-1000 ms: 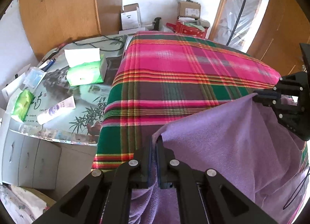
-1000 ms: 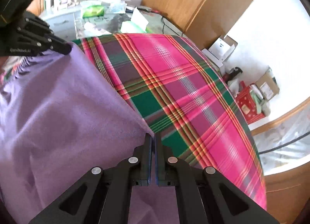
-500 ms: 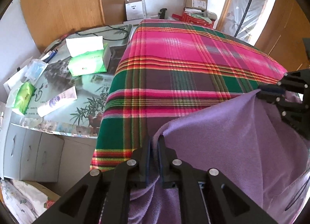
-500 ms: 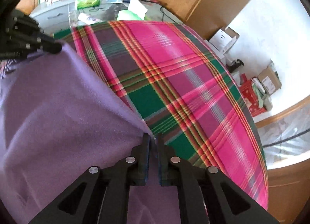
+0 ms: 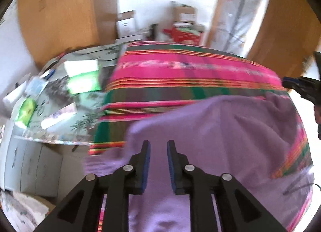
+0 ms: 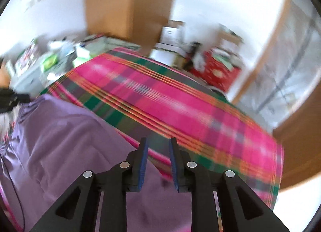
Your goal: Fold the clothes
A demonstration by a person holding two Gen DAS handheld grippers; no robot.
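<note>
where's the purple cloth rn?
The purple cloth lies on the near end of the plaid blanket, under both open grippers, left and right.

We see our left gripper (image 5: 157, 146) with jaws apart above the purple cloth (image 5: 220, 131), spread on a plaid blanket (image 5: 180, 75); a cluttered desk (image 5: 60, 115) alongside.

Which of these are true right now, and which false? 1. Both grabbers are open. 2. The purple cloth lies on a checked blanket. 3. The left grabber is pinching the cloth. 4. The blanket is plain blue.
1. True: the left gripper and right gripper both show a gap between their fingers.
2. True: the purple cloth lies on the plaid blanket.
3. False: its jaws stand apart, with nothing clamped.
4. False: it is pink, green and orange plaid.
</note>
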